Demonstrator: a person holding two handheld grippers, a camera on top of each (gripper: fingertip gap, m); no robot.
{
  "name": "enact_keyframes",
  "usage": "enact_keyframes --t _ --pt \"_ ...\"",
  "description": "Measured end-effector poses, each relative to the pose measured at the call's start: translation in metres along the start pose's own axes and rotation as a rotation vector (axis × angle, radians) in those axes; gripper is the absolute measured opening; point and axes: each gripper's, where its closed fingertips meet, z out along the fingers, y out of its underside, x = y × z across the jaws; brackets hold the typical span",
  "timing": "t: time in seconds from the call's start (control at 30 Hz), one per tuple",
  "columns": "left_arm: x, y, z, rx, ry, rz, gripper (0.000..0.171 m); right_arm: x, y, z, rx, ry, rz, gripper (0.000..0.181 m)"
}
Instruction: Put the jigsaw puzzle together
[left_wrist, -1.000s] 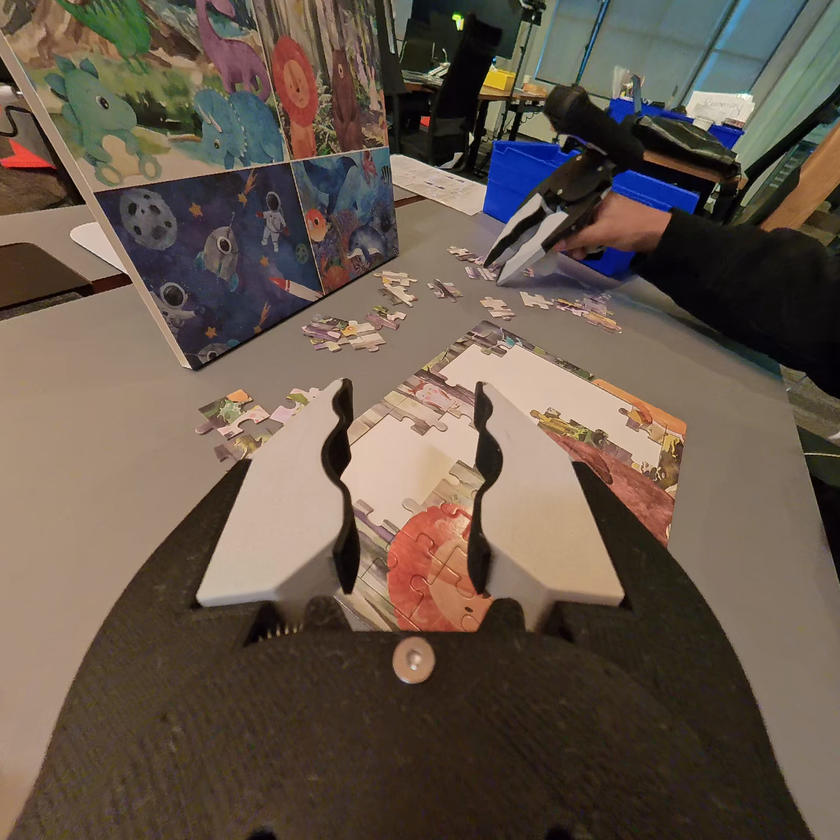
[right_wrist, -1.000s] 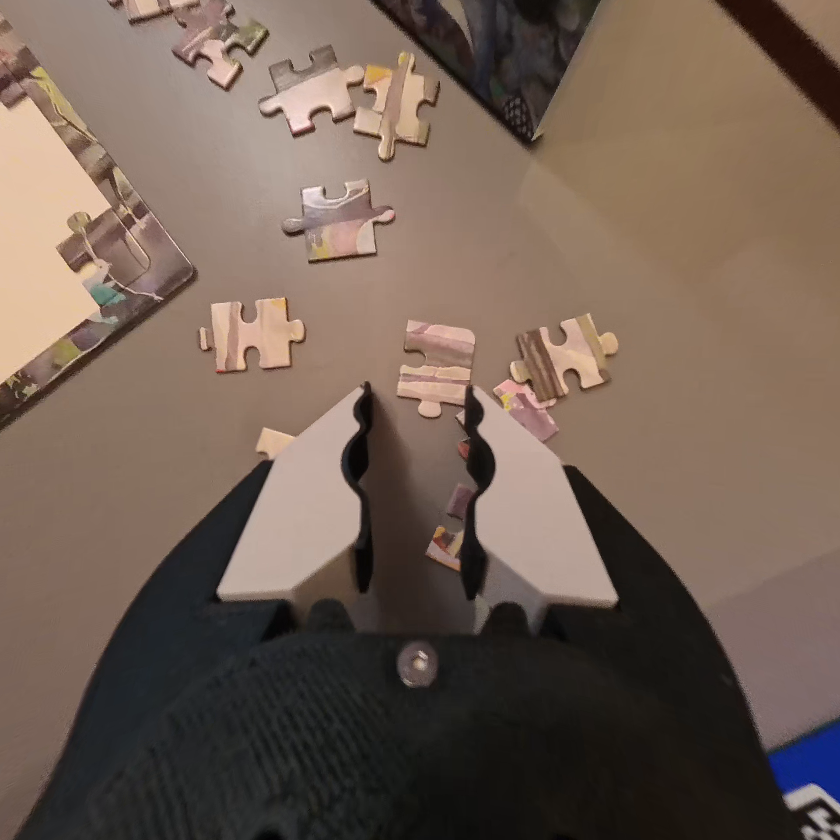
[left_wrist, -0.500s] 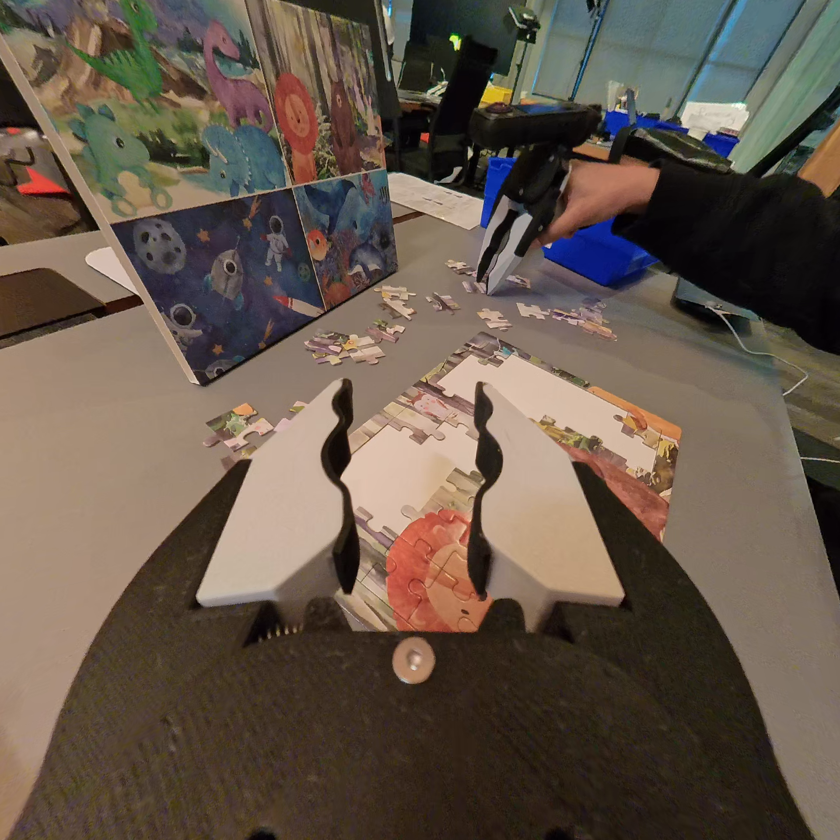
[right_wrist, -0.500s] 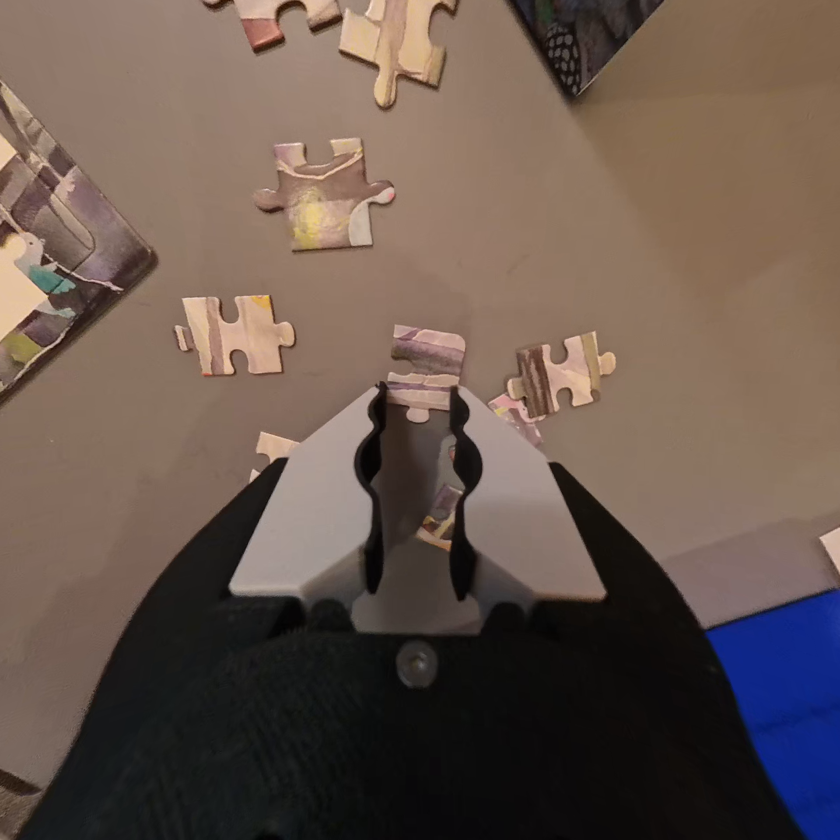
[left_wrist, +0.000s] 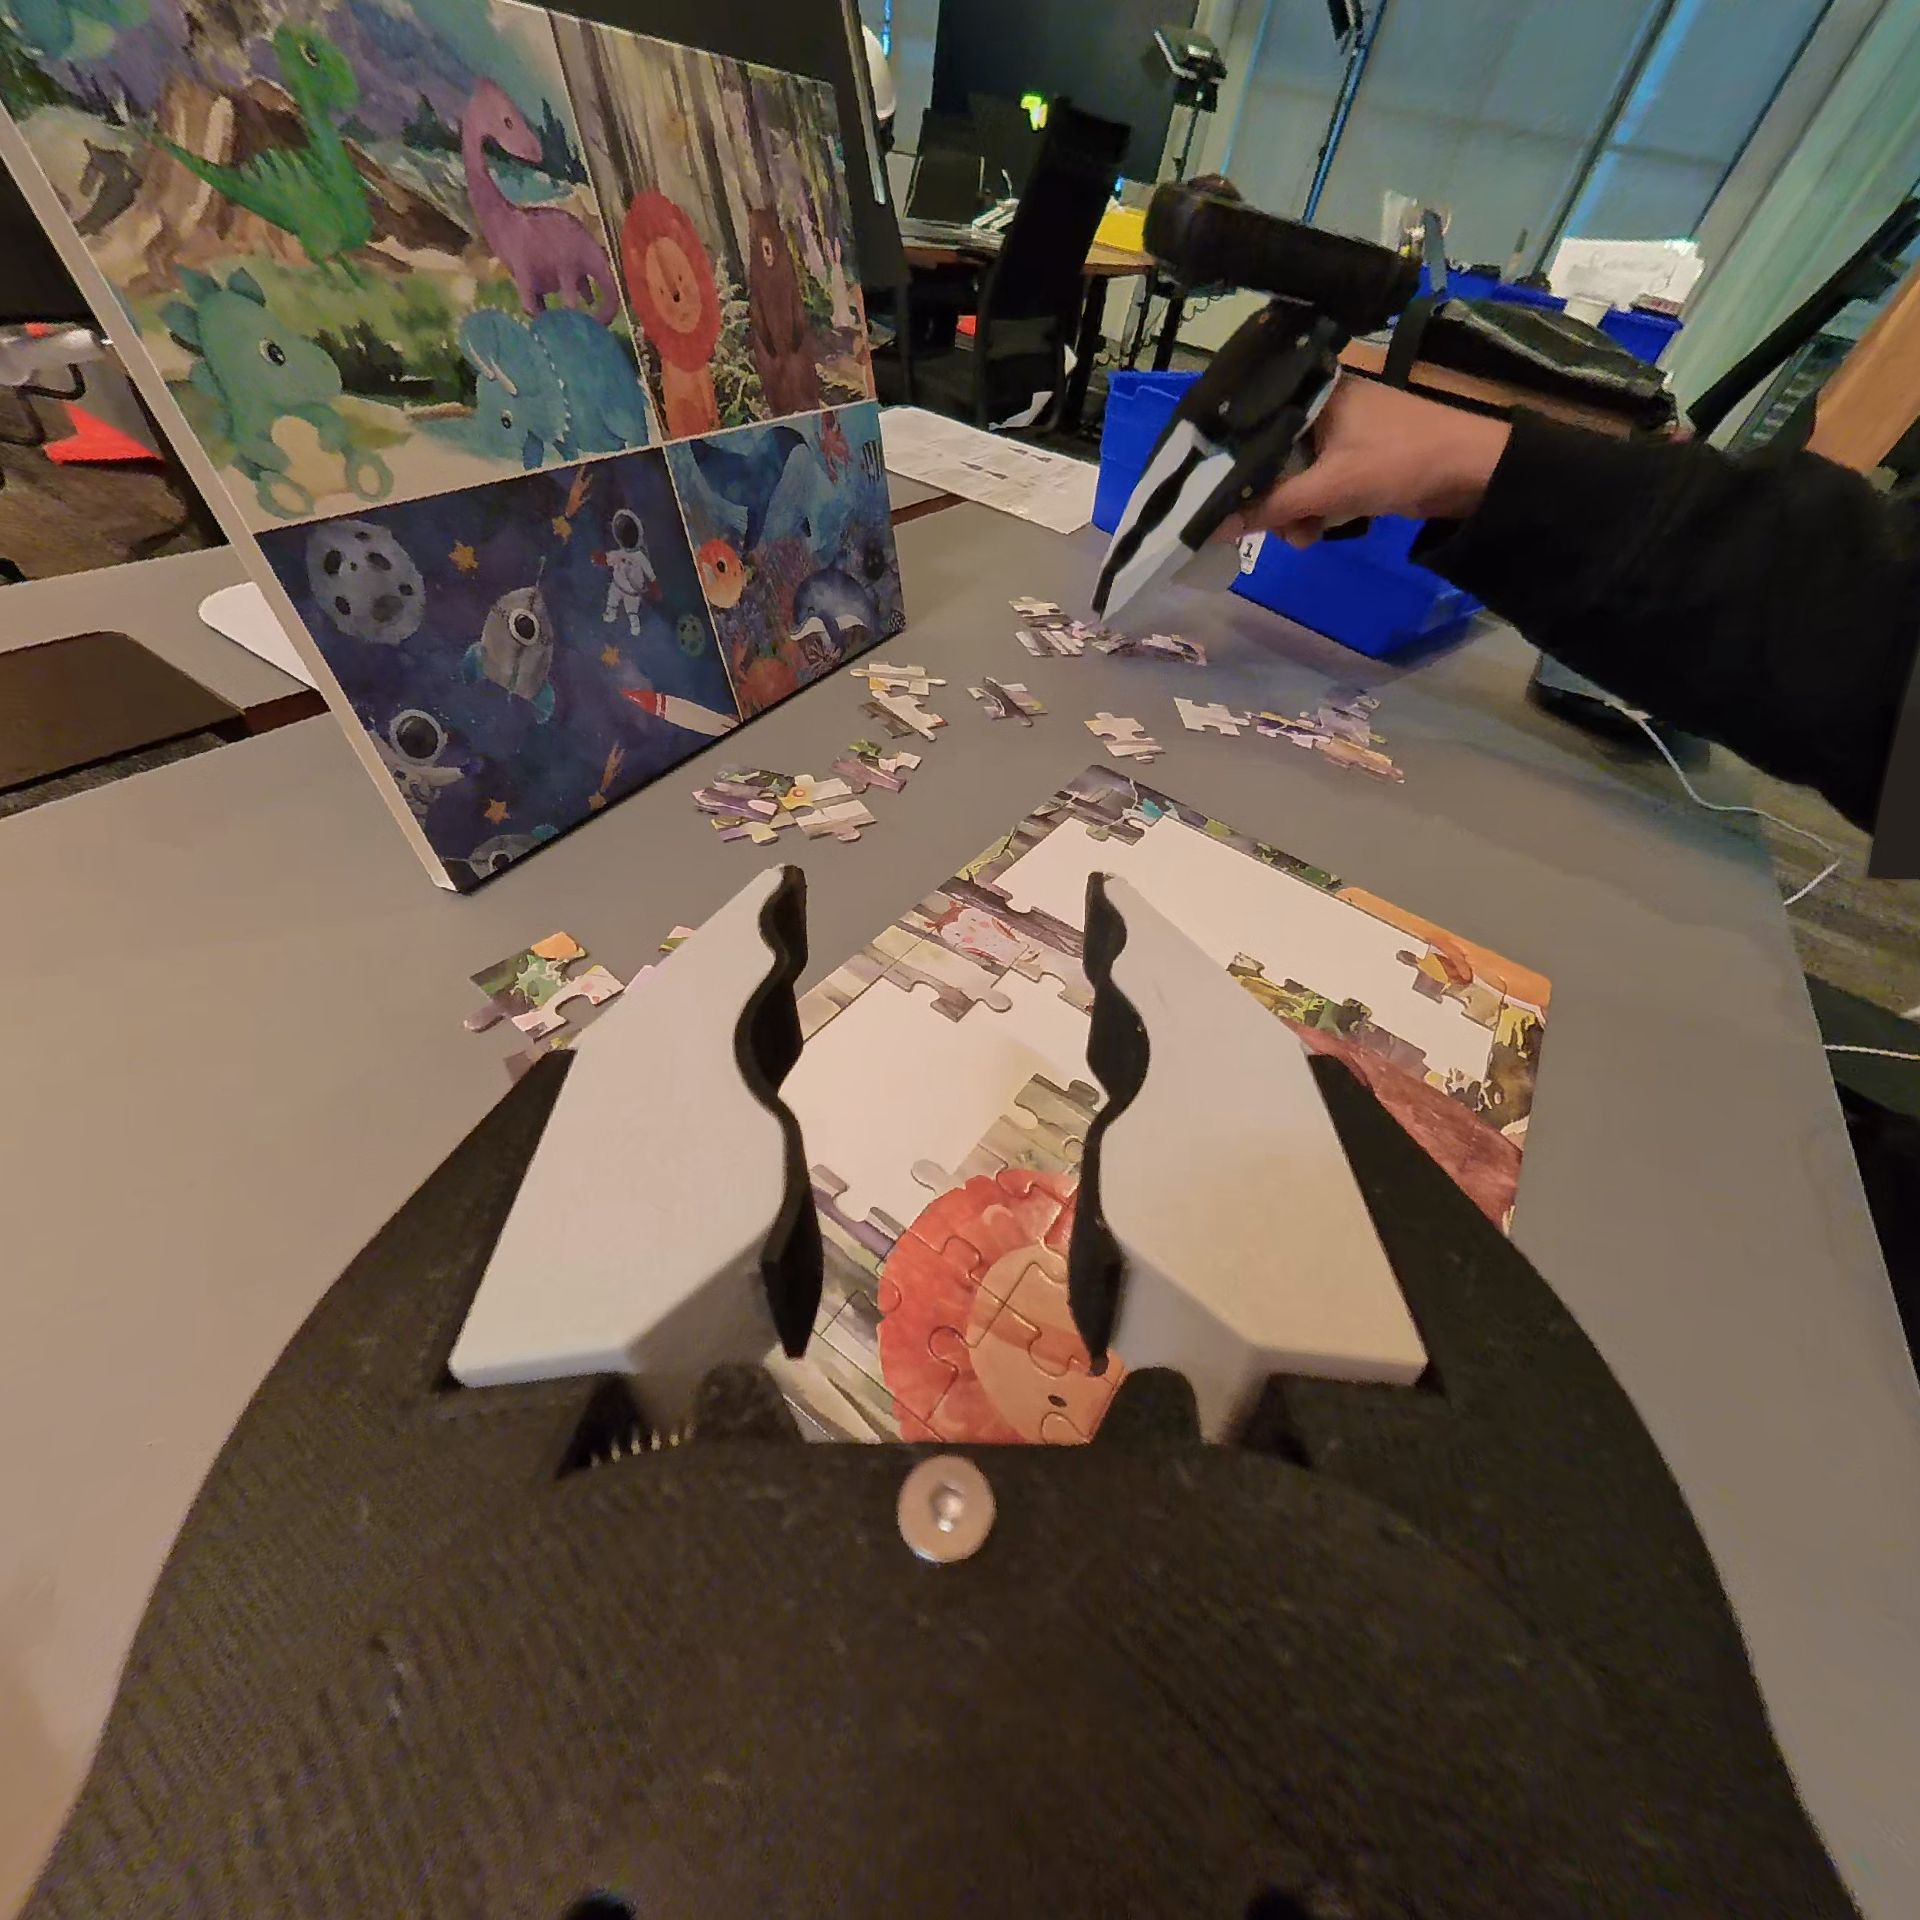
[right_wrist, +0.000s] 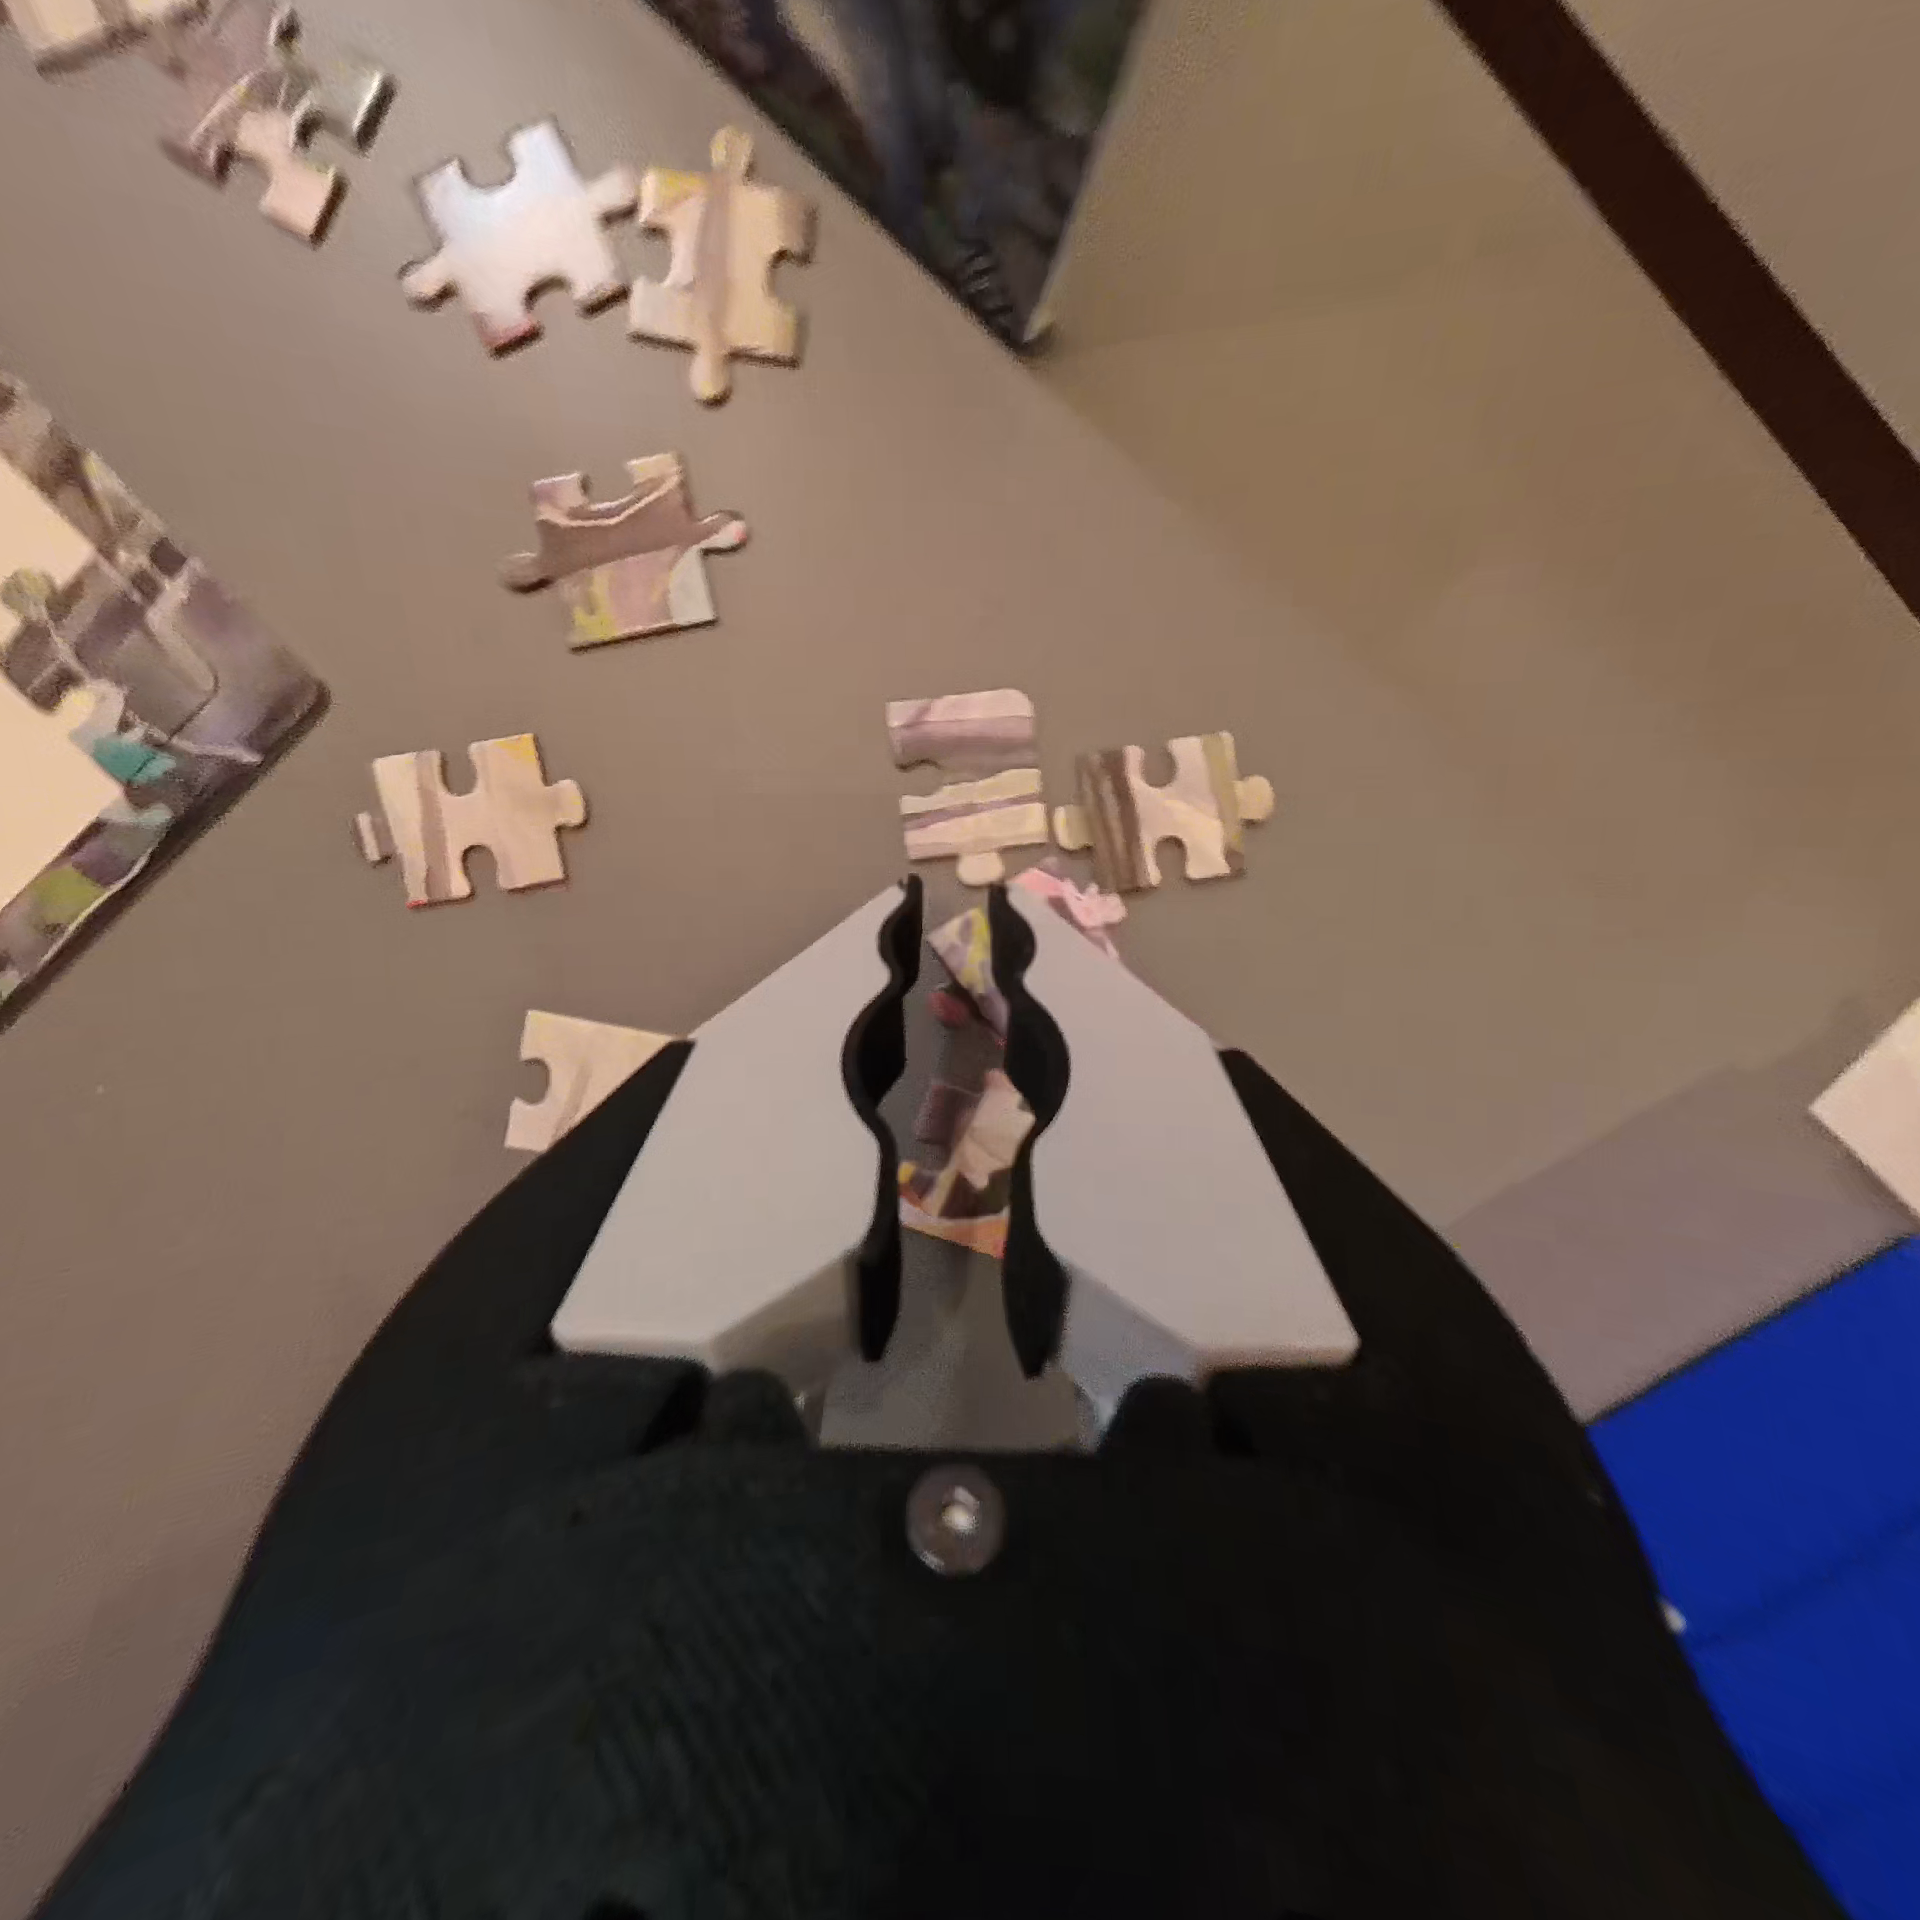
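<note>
The partly built jigsaw puzzle (left_wrist: 1382, 1101) lies flat on the grey table, with its border, a lion (left_wrist: 987, 1278) and a brown patch filled in and a white middle. My left gripper (left_wrist: 940, 883) is open and empty, hovering over the lion end. My right gripper (right_wrist: 954, 883) is closed narrowly on a puzzle piece (right_wrist: 961, 1132) that stands between its jaws, just above loose pieces (right_wrist: 971, 774). It also shows in the left wrist view (left_wrist: 1107, 608), tip down at the far pieces. The puzzle's corner (right_wrist: 156, 665) shows at the left.
A picture board (left_wrist: 499, 416) leans upright at the left; its corner shows in the right wrist view (right_wrist: 966, 135). Loose pieces lie in small heaps (left_wrist: 790, 805) around the puzzle's far side. A blue bin (left_wrist: 1340, 592) stands at the far right. The left gripper's tips are roughly 40 cm from the right gripper's. To reach the lion (left_wrist: 987, 1278) in a straight line is about 11 cm for my left fingers, about 40 cm for my right.
My right gripper's jaws have narrowed from open to almost shut, and a piece now sits between them. My left gripper has stayed open above the puzzle.
</note>
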Motion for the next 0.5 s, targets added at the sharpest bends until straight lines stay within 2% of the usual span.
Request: enact_keyframes --t 0.17,0.27,0.37,0.5 --pt "-0.004 0.009 0.007 -0.051 -0.044 0.041 0.051 -0.001 -0.007 -0.028 0.392 -0.015 0.218 0.013" --pt "0.026 -0.002 0.03 -0.077 0.049 0.065 0.054 -0.008 0.004 -0.044 0.536 0.052 0.23 0.011" --pt "0.066 -0.007 0.075 -0.202 0.184 0.128 0.058 -0.011 0.012 -0.058 0.588 0.129 0.179 0.008" --pt "0.099 -0.028 0.159 -0.288 0.304 0.208 0.058 -0.015 0.002 -0.094 0.749 0.11 0.184 0.008"
